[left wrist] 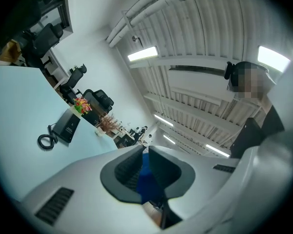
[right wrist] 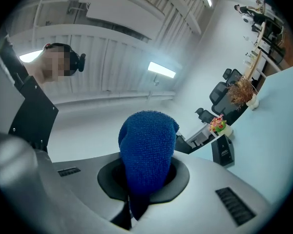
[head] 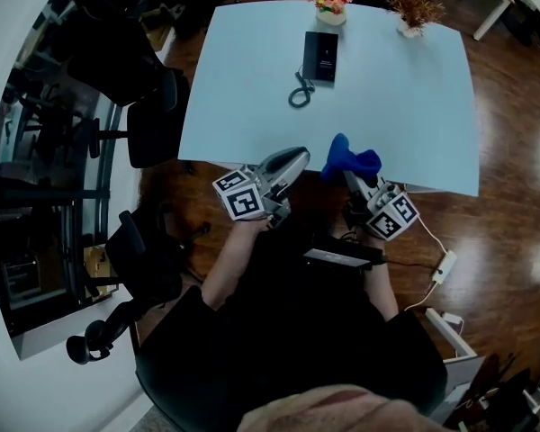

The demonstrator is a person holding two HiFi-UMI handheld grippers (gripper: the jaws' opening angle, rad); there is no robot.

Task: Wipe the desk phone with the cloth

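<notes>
The black desk phone (head: 319,57) lies at the far middle of the pale blue table (head: 405,106), its coiled cord (head: 300,93) on the near side. Both grippers hover over the table's near edge, well short of the phone. My right gripper (head: 353,171) is shut on a blue cloth (head: 350,160), which bulges up out of its jaws (right wrist: 147,145) and hides the fingertips. My left gripper (head: 288,162) is beside it, jaws shut with nothing in them (left wrist: 145,152). The phone shows small in the left gripper view (left wrist: 67,126) and the right gripper view (right wrist: 223,150).
A pot of pink flowers (head: 329,0) and a pot of dried twigs (head: 414,7) stand at the table's far edge. Black office chairs (head: 153,106) crowd the left side. A power strip (head: 444,266) lies on the wood floor to the right.
</notes>
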